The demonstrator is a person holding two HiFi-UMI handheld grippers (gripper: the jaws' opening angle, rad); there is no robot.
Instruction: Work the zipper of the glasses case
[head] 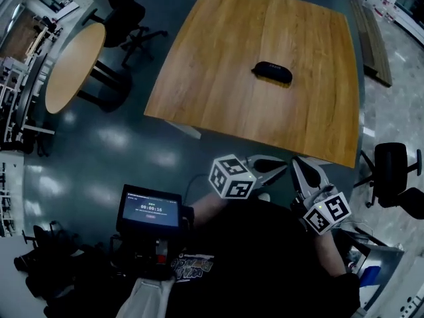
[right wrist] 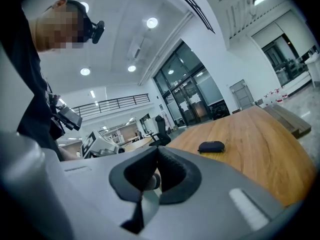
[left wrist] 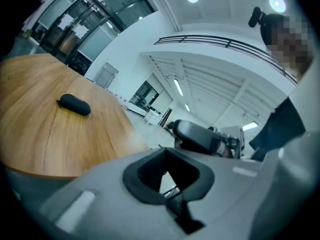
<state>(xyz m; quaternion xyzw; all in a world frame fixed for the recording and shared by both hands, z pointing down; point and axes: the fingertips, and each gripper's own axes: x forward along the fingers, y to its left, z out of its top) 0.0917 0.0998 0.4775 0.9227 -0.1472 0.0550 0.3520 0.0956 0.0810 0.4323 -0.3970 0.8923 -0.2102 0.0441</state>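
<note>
Glasses case [head: 272,72] lies alone on the wooden surface [head: 212,85], a dark oval pouch a little right of the middle and well apart from both grippers. By my reading the task is at its very start: the approach, with no contact made. Whether the zipper stands open or closed I cannot tell (the case is too small in every view to show the pull).

The left gripper [head: 270,167] has its jaws together with nothing between them, and so does the right gripper [head: 302,171] — each gripper view shows the dark pads meeting on empty air.

The next move probably calls for carrying both grippers out over the surface, then parting the jaws: one gripper to pin the case so it cannot slide on the smooth wood, the other to pinch the small zipper pull — a fine target, so a slow, well-aimed close.

Both hands are held near the person's body, short of the surface's near edge. The grippers sit side by side, roughly level, their tips angled toward each other and toward the case.
</note>
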